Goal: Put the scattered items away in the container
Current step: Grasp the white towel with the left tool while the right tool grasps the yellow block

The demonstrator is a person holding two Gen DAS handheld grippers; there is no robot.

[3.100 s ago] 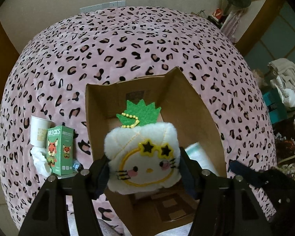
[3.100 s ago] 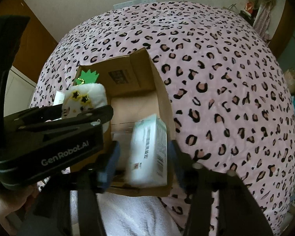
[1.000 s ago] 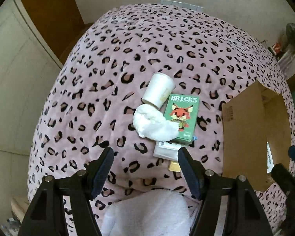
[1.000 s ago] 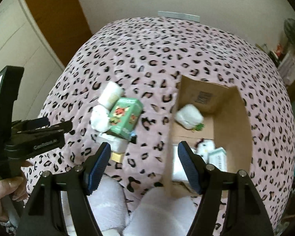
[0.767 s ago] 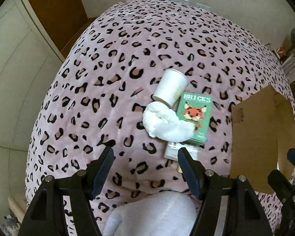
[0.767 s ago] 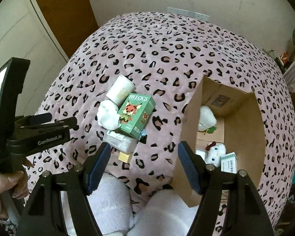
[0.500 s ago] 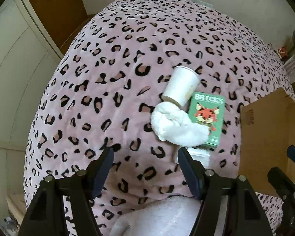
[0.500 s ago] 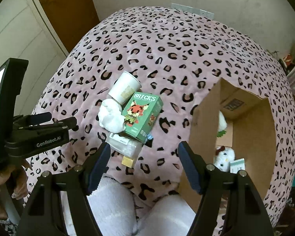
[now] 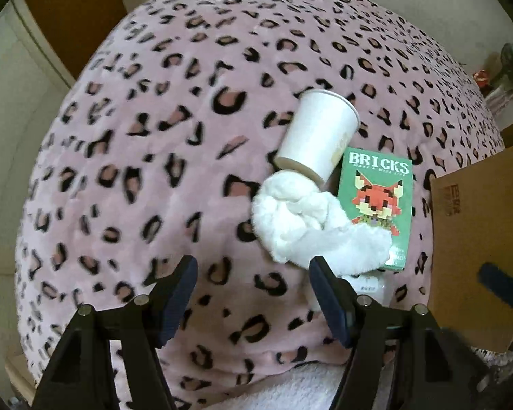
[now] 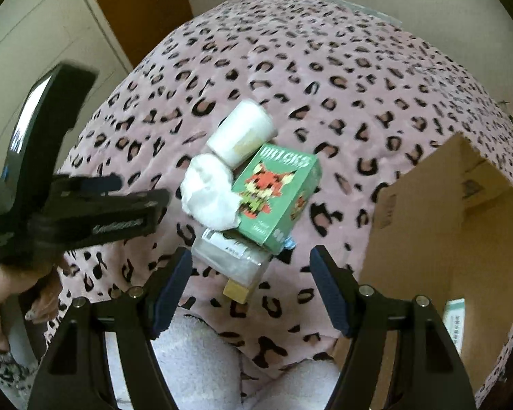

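We hold left gripper [image 9: 251,285] and right gripper [image 10: 249,278] with fingers spread, empty. Clear packet [image 10: 231,256] half hidden under green bricks box [image 10: 275,194]; white cloth [image 9: 311,229] and paper cup [image 9: 316,136] touching. Cardboard box [image 10: 441,239] right, cut off; bedspread [image 9: 136,171] free leftward.

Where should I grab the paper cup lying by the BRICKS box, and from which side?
Pinch the paper cup across its middle from above, fingers on its two long sides. It lies tipped over, base touching the white cloth and one side close against the BRICKS box, so the left gripper, open, probably reaches it more easily.
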